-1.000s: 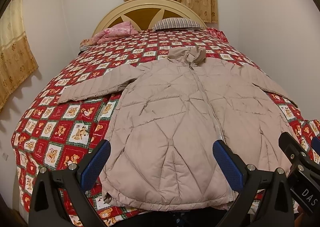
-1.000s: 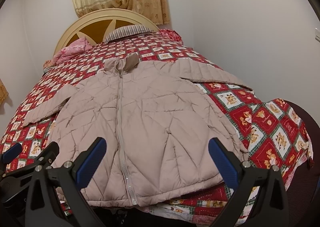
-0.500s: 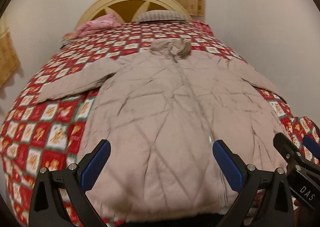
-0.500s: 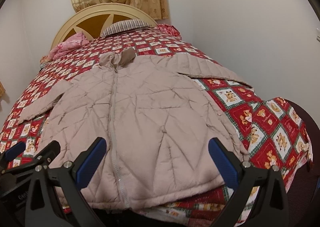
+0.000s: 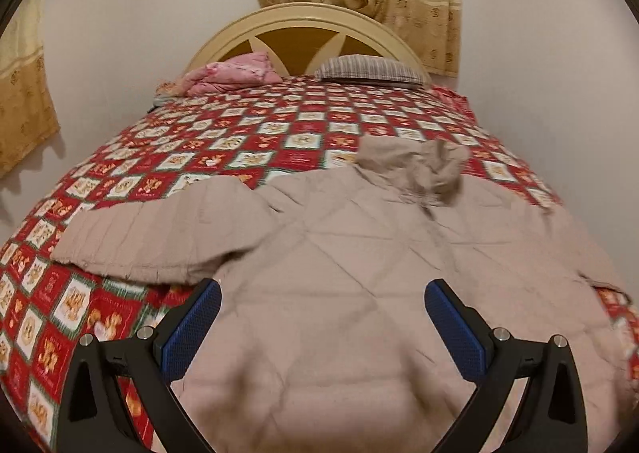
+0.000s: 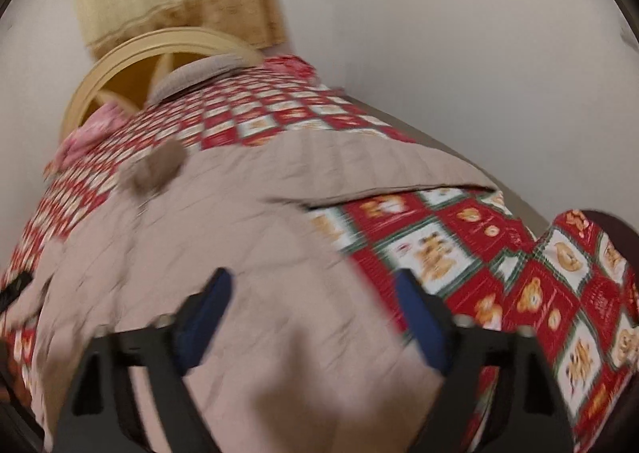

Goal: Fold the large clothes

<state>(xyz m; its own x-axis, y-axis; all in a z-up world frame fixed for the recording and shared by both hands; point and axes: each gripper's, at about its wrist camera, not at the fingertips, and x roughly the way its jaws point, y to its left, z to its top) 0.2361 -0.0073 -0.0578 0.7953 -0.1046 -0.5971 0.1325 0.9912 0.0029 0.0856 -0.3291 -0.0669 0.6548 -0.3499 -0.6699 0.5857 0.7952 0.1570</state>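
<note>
Garment: a large beige quilted jacket (image 5: 359, 273) lies flat and face up on the bed (image 5: 120, 313), collar (image 5: 419, 165) toward the headboard (image 5: 303, 26), both sleeves spread outward.
Left sleeve: the left sleeve (image 5: 159, 241) lies across the red checked bedspread, well clear of the body panel.
Right sleeve: the right sleeve (image 6: 379, 169) runs out toward the wall side; the picture is blurred, so its cuff is not clear.
Left gripper: the left gripper (image 5: 321, 327) hangs over the jacket's body near the left armpit, jaws wide apart, nothing between them.
Right gripper: the right gripper (image 6: 313, 317) hangs over the jacket's right flank near its edge; the jaws are closing, with no cloth seen pinched between them.
Step in hand (judged): approach for the first fold, probably bringing the sleeves or sides inward.
Progress (judged): early; no fold is made yet.
Method advised: take each side at the shoulder seam or cuff, gripping the full padded thickness and not the outer shell alone.
Method advised: lift just clear of the bed and carry both sides inward together, so that the body stays square.
Risk (judged): slippery padded cloth may slide from a shallow pinch, and dragging may rumple the bedspread.
</note>
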